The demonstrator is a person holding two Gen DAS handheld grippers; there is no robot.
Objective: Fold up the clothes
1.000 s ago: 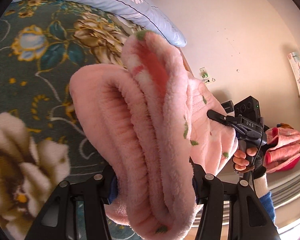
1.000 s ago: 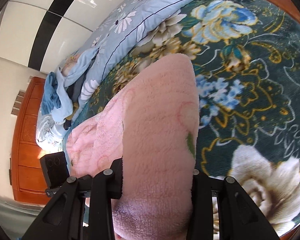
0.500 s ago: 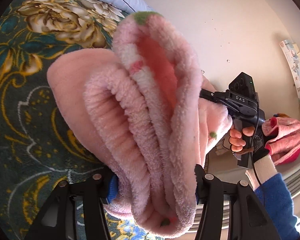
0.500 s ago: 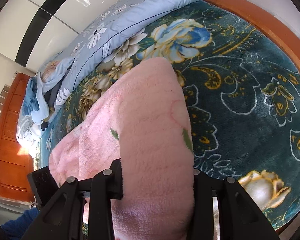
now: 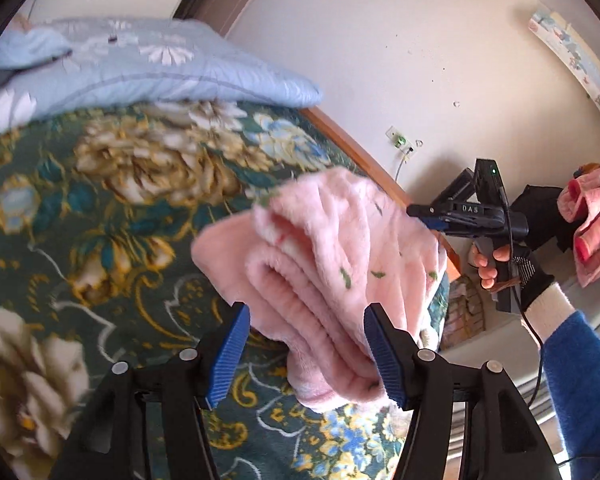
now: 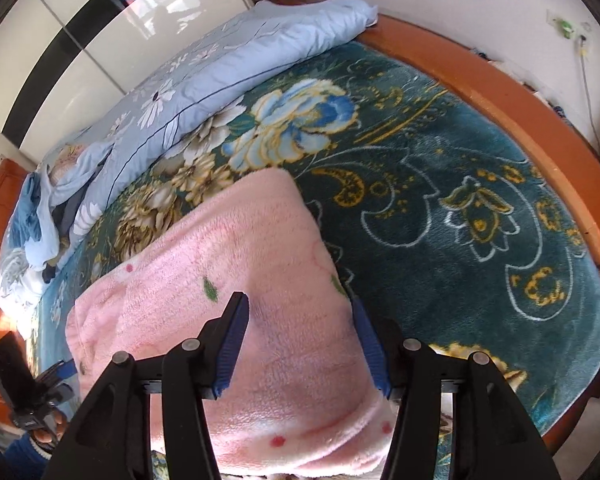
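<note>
- Pink fleece garment (image 5: 332,264): folded, lying on the floral bedspread (image 6: 440,208).
- Left gripper (image 5: 306,344): fingers spread apart, garment's edge between them, unclamped.
- Right gripper (image 6: 300,336): fingers parted, straddling the fleece.

**A bedroom at home**

We're over a bed here: dark green floral blanket (image 6: 440,184) spread wide, a pale blue flowered quilt (image 6: 236,68) bunched at eleven o'clock, an orange wooden bed frame (image 6: 512,100) curving round at two, and glossy wardrobe doors (image 6: 100,32) up behind.
</note>
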